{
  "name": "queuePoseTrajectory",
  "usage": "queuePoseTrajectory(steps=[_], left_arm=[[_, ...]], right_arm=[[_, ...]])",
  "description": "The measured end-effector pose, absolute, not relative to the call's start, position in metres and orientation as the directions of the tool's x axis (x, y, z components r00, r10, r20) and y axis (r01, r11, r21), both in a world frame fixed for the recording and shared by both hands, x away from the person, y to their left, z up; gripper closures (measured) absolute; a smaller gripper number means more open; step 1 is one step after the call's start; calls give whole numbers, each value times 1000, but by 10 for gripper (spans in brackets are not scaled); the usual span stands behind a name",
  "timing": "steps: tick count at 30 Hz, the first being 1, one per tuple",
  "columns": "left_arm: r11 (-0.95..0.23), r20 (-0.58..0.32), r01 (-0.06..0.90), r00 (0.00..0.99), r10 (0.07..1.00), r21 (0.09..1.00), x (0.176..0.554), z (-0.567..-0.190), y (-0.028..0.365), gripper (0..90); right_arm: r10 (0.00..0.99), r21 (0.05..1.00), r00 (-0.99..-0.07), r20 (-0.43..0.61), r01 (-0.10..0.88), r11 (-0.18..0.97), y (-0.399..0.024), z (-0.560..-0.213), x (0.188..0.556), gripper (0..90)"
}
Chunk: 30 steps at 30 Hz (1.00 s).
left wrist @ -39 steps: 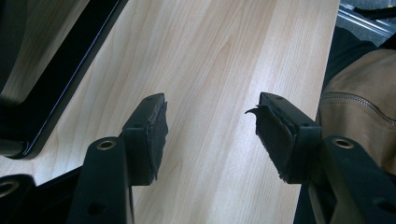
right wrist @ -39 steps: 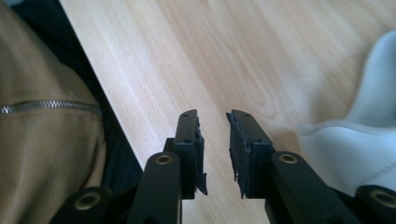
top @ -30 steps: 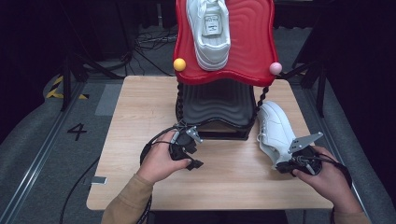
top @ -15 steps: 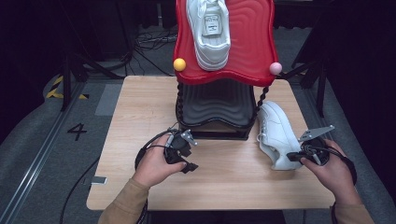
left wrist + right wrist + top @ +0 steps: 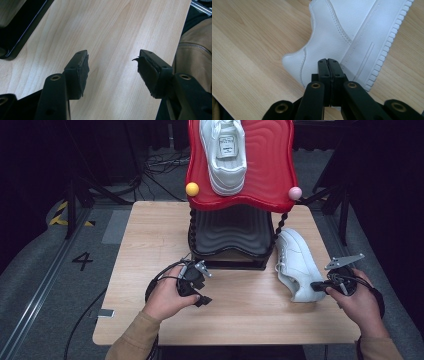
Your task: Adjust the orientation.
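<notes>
A white sneaker [image 5: 295,262] lies on its side on the wooden table [image 5: 150,235], right of the rack, sole toward the table's right edge. My right gripper [image 5: 316,286] is at its heel end with the jaws pressed together. In the right gripper view the shut tips [image 5: 327,62] sit just over the sneaker's heel [image 5: 332,37] with nothing between them. A second white sneaker [image 5: 226,155] rests on the rack's red top shelf [image 5: 270,175]. My left gripper [image 5: 202,285] is low over the table in front of the rack. Its jaws [image 5: 111,67] stand open over bare wood.
The rack has a black lower tier [image 5: 232,232] on black twisted posts, with a yellow ball [image 5: 192,189] and a pink ball [image 5: 295,193] at the red shelf's corners. A black cable loops on the table beside my left hand. A tan sleeve [image 5: 195,50] borders the left gripper view.
My right hand has shifted to the right along the table's near right side, staying at the sneaker's heel. The sneaker and my left hand have kept their places.
</notes>
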<state>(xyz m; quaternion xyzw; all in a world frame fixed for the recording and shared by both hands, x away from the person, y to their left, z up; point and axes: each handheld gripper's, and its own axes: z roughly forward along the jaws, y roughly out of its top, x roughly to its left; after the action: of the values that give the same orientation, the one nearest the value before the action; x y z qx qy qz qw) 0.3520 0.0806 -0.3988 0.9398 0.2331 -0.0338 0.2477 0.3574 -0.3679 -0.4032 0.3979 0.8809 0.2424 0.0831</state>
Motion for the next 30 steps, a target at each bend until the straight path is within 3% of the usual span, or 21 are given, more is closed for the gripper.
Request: queuePoseTrajectory(steps=[14,30], left_arm=[[-773,-175,444,895,411,454,354,-397,76,423],[-773,-183,454,890,417,443,356,-400,78,421]], right_arm=[[783,523,-620,43,682,511,-384,-401,355,900],[875,498,-470,-114,735,460,-423,-403,356,900]])
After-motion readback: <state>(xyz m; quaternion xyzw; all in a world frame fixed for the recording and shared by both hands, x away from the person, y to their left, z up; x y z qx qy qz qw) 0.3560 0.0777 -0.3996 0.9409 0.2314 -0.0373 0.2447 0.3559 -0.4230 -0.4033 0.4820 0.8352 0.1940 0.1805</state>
